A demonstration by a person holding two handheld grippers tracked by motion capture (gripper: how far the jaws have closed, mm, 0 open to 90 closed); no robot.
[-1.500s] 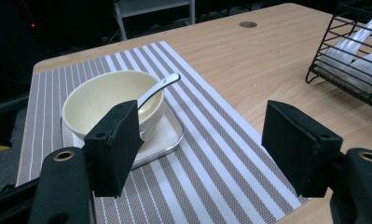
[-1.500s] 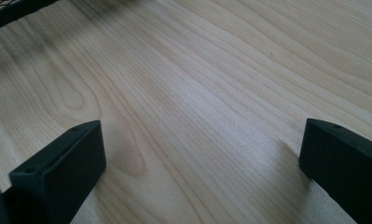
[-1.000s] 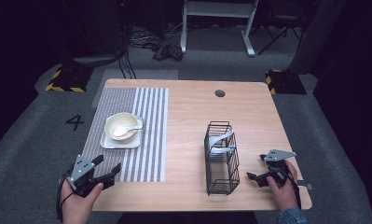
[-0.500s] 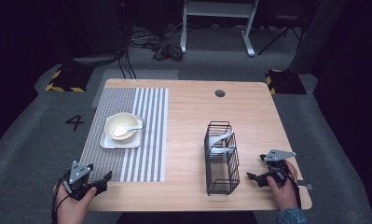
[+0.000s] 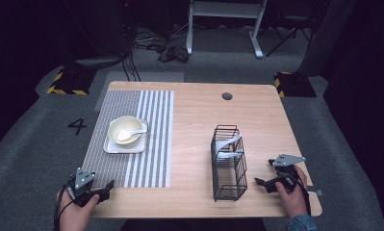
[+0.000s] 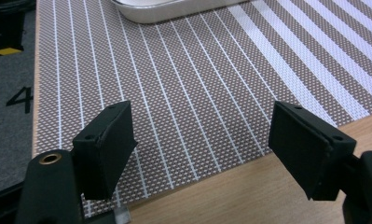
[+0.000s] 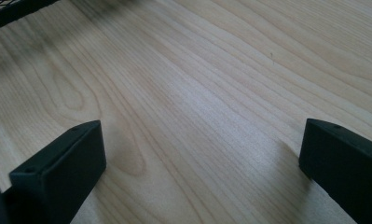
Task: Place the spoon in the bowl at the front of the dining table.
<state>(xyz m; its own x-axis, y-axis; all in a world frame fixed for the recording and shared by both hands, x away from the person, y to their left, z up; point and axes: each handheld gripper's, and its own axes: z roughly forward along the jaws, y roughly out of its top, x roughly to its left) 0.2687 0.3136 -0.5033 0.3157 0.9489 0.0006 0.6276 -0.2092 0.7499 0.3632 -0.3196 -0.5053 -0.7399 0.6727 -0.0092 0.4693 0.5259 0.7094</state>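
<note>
High view: wire basket (image 5: pixel 229 163) lengthwise front-to-back

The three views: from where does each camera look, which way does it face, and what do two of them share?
High view: above the person's side, facing forward and down on the table; both hands show, left gripper and right gripper.
Left gripper view: on the left gripper, facing the striped placemat and plate; open jaws show.
Right gripper view: on the right gripper, facing bare wood; open jaws show.
Shared: the placemat, in the high and left gripper views.
</note>
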